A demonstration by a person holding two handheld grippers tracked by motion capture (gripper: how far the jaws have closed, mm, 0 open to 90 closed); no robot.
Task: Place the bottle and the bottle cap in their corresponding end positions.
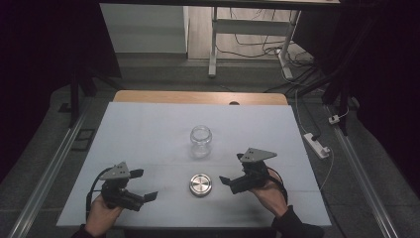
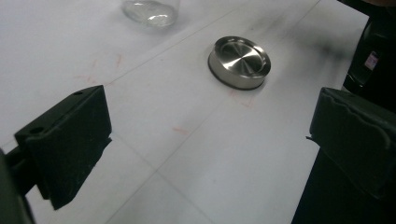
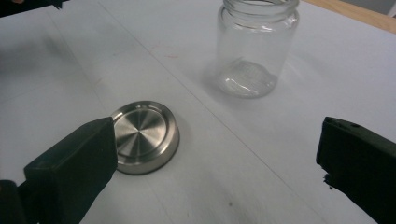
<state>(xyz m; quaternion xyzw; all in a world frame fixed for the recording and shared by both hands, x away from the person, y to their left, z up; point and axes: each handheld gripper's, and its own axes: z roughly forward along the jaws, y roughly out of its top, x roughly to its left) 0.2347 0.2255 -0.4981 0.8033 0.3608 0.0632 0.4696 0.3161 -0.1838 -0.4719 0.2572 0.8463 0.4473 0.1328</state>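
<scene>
On the white worktop (image 1: 148, 129) a round metal lid (image 1: 200, 184) lies flat, top side up, toward the six o'clock edge as seen from the high view. An open glass jar (image 1: 201, 141) stands upright at twelve o'clock from the lid, apart from it, with no lid on its mouth. The left tongs (image 1: 141, 186) sit at nine o'clock from the lid, well apart from it, jaws spread wide with nothing between them; the left gripper view shows the lid (image 2: 239, 62) lying beyond the jaws, with the jar (image 2: 150, 11) farther off. The right tongs (image 1: 232, 169) sit at three o'clock from the lid, just beside it, jaws also spread and empty. In the right gripper view the lid (image 3: 144, 136) lies near one jaw, and the jar (image 3: 254, 46) stands beyond.
</scene>
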